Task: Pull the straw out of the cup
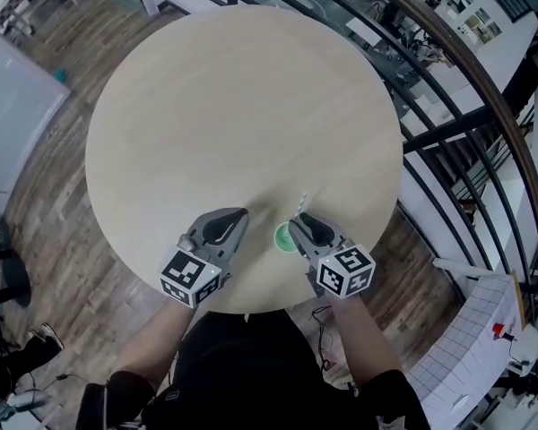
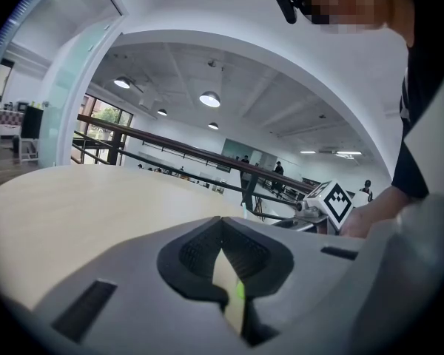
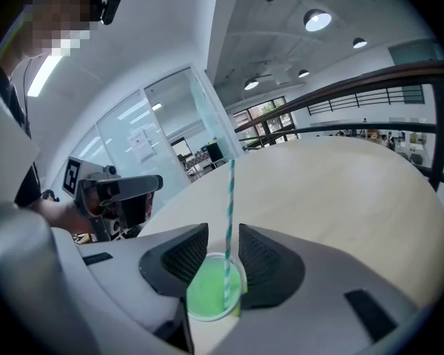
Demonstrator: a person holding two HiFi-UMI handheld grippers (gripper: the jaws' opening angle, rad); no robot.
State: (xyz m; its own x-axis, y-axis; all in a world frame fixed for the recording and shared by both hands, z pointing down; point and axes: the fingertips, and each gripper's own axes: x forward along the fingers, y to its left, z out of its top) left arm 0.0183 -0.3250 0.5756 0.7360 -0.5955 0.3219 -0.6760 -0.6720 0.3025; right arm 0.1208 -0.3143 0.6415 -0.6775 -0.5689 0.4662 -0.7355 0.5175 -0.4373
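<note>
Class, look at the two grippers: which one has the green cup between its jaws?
The right gripper: the green cup with its striped straw stands between its parted jaws. The left gripper has its jaws together, empty, beside the cup.

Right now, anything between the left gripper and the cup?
Nothing. In the head view, only bare table top separates the left gripper from the green cup.
</note>
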